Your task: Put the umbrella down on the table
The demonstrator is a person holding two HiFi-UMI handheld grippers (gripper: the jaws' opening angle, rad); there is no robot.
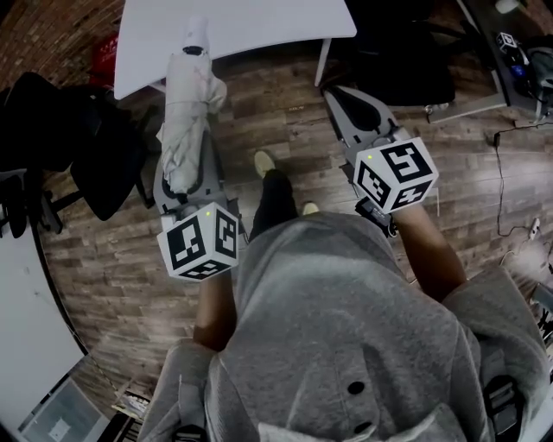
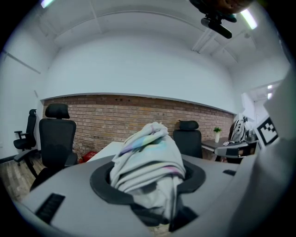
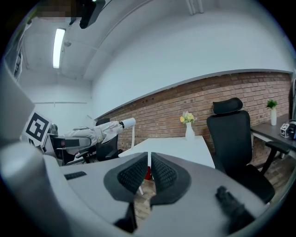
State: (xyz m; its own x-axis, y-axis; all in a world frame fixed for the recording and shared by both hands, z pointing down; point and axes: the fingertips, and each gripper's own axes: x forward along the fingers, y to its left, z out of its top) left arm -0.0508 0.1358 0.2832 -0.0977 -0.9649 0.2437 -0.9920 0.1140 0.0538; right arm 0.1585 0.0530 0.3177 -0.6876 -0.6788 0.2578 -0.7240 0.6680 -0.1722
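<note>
Head view shows my left gripper (image 2: 148, 173) clamped round the folded white umbrella (image 1: 186, 121). Its long axis runs straight ahead along the jaws, and its far end points at the white table (image 1: 259, 26), overlapping the near edge. My right gripper (image 3: 149, 173) holds nothing, jaws closed to a sliver

Dim, desaturated head view, brighter gripper views lit by ceiling strip light (image 3: 59, 45), fisheye curving, dark corners

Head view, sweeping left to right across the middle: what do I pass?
From the left: black chair → umbrella → shoe → right gripper → floor cable.
</note>
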